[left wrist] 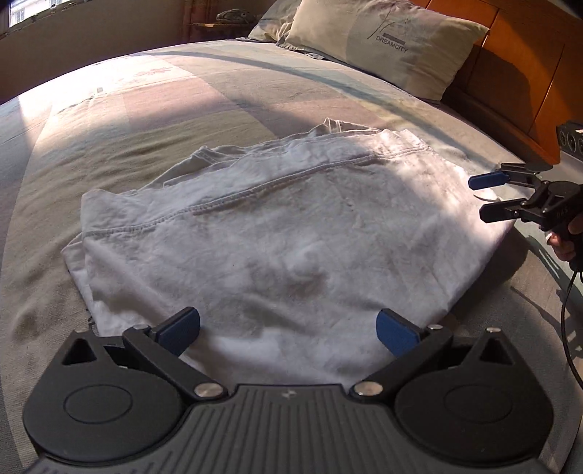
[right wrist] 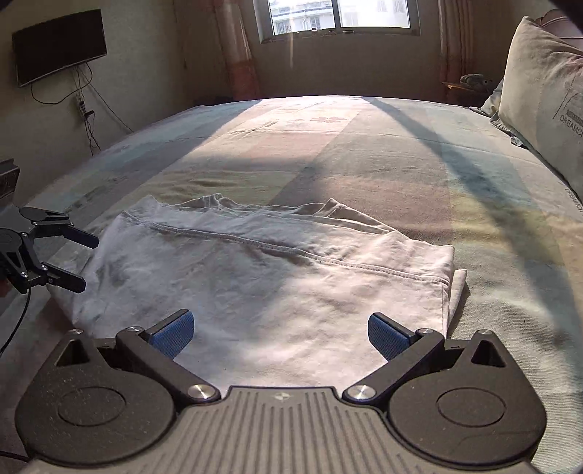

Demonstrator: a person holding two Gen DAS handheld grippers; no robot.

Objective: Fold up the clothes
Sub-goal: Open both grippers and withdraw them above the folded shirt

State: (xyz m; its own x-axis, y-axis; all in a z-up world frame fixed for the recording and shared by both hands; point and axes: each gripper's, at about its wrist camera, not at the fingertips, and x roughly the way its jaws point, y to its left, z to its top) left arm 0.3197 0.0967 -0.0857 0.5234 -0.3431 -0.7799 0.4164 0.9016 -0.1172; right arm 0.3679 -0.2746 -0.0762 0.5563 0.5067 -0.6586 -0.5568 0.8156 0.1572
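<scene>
A white garment (left wrist: 291,233) lies folded flat on the bed, a stitched hem running across its top layer. The right wrist view shows the same white garment (right wrist: 262,284) from the other side. My left gripper (left wrist: 288,331) stands open over the near edge of the cloth, blue pads spread wide, nothing between them. My right gripper (right wrist: 280,335) is open too, hovering over its near edge. Each gripper shows in the other's view: the right gripper (left wrist: 481,197) at the garment's right edge, the left gripper (right wrist: 87,260) at its left edge, both with fingers apart.
The bed (left wrist: 145,120) has a pale striped sheet with sunlit bands. Pillows (left wrist: 386,40) lean against an orange headboard (left wrist: 524,80). A window (right wrist: 339,14), curtains and a wall TV (right wrist: 58,43) lie beyond the bed. A hand (left wrist: 568,244) holds the right gripper.
</scene>
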